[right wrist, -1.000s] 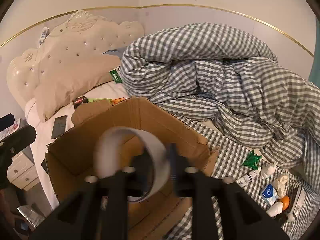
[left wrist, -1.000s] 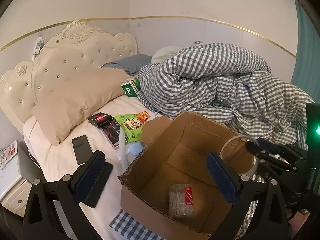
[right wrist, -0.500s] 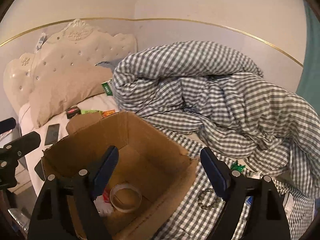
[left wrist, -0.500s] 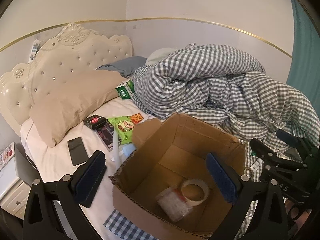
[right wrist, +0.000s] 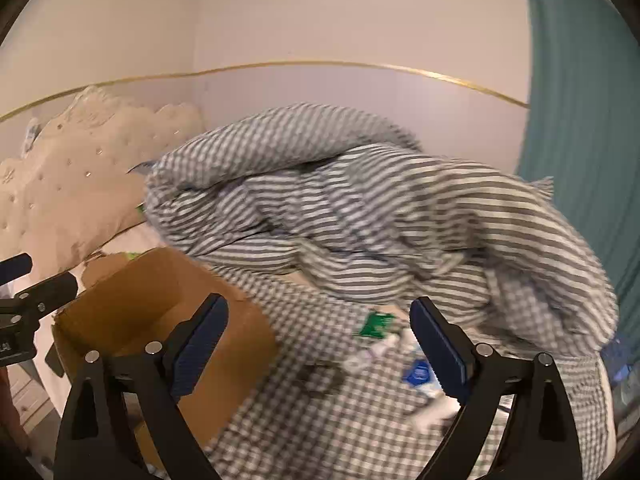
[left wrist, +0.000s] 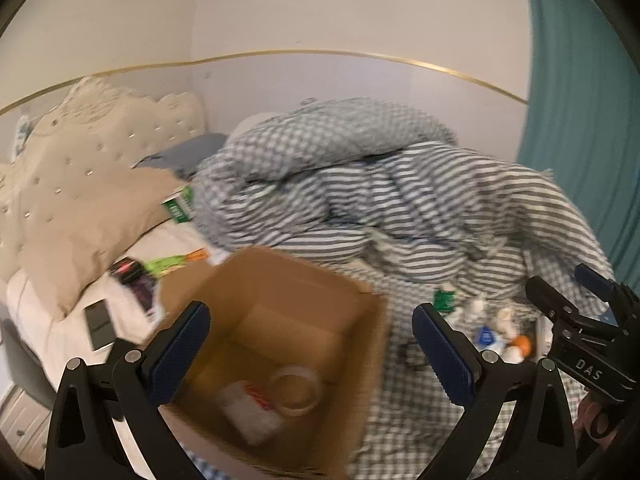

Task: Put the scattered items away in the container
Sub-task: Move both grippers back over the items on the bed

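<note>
Your right gripper [right wrist: 318,344] is empty, its jaws just opened wide. Remaining small items [right wrist: 400,356] lie on the checked sheet just ahead between its jaws, box [right wrist: 132,300] off to its left. The right is nearer; left gripper [left wrist: 310,350] gapes over the box.

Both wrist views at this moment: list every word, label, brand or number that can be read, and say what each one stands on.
"DAS": white letters on the black body of the right gripper, seen in the left wrist view.
Green and white box beside the pillow: white print, too blurred to read.
Green snack packet on the sheet: blurred, unreadable.
Blue and white packet on the checked cover: has a mark, unreadable.
Left gripper body at the right wrist view's edge: letters cut off, unreadable.
</note>
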Tool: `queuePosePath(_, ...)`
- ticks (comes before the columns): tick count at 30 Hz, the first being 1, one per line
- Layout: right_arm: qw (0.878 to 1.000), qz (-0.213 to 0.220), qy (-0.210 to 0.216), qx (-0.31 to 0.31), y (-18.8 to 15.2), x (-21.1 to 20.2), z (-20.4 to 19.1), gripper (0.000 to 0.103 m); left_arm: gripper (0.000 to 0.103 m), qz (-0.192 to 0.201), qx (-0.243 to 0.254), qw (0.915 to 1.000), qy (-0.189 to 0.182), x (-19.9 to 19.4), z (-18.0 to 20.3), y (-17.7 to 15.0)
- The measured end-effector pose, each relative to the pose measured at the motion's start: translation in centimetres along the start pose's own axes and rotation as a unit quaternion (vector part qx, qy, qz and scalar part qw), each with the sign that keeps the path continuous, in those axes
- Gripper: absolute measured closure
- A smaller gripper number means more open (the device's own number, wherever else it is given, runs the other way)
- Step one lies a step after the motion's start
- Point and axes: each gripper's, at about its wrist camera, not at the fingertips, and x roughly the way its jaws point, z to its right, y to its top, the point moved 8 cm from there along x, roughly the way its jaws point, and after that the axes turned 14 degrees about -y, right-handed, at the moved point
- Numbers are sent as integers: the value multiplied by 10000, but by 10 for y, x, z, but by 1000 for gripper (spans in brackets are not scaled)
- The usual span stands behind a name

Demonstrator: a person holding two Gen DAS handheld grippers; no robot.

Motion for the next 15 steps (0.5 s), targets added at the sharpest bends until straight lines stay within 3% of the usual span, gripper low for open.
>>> queuePosePath(10, 9932, 67, -1093, 408, -19, -50, 135, 3, 0, -26, 528, 9948, -871, 6, 123, -3)
queuePosePath(15, 9879, 19, -1380, 705, -30, -67, 184, 1, 0, -61, 649, 9914, -1132, 8, 164, -6)
